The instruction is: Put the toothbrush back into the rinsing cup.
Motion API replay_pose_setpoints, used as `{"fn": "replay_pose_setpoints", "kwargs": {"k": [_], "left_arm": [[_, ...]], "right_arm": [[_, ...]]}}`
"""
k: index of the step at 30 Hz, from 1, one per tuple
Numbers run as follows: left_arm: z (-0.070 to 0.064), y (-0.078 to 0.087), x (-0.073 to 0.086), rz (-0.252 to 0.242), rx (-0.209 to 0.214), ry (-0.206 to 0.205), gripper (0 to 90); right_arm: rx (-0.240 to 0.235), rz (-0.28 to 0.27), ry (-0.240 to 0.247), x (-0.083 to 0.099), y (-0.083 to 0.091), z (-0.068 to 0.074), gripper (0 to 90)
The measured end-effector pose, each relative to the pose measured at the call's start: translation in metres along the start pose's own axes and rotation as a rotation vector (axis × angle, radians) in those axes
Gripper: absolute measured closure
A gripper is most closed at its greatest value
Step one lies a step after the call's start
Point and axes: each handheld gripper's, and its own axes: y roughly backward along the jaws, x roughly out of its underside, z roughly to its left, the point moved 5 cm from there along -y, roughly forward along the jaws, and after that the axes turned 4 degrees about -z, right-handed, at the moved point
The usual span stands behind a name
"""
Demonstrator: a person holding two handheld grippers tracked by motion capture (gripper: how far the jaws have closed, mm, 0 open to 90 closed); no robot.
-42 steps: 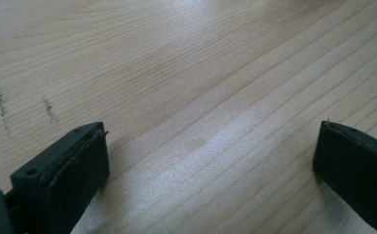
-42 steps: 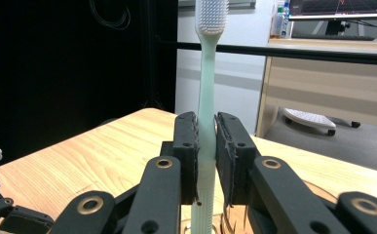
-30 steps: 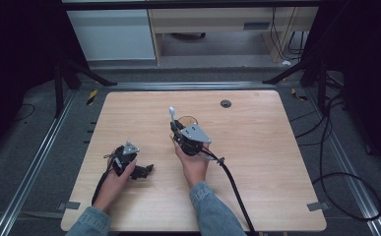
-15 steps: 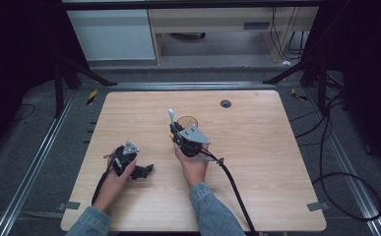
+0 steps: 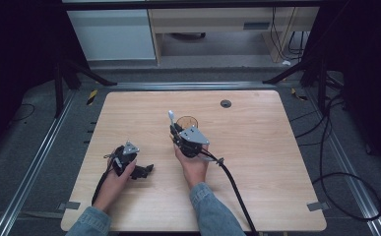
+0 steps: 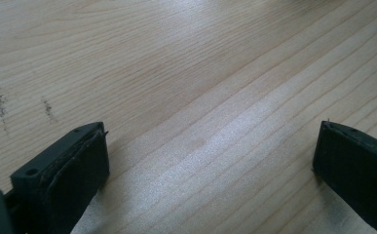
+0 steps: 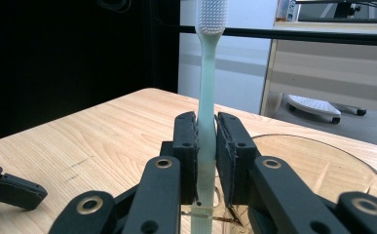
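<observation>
Right gripper (image 7: 206, 146): jaws clamped narrow on the handle of a pale green plastic toothbrush (image 7: 206, 97), held upright with its white bristle head above the jaws.
Cup: a clear round glass cup (image 5: 187, 121) stood just beyond and under this gripper, its rim right of the jaws.
Left gripper (image 6: 210, 161): jaws spread wide, nothing between them, low over the light wooden table (image 5: 257, 147).
Spacing: left gripper (image 5: 141, 171) well apart from the right one.

In the right gripper view the toothbrush (image 7: 206, 97) ran off the top edge at its bristles and its lower handle was hidden behind the right gripper (image 7: 206, 151), which also covered the near rim of the clear cup (image 7: 322, 161).
</observation>
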Motion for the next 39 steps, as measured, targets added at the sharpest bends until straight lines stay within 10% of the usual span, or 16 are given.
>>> {"fn": "replay_pose_setpoints", "kwargs": {"k": [39], "left_arm": [[0.0,0.0,0.0,-0.001,0.0,0.0,0.0]], "right_arm": [[0.0,0.017,0.055,-0.019,0.009,-0.005,68.3]]}}
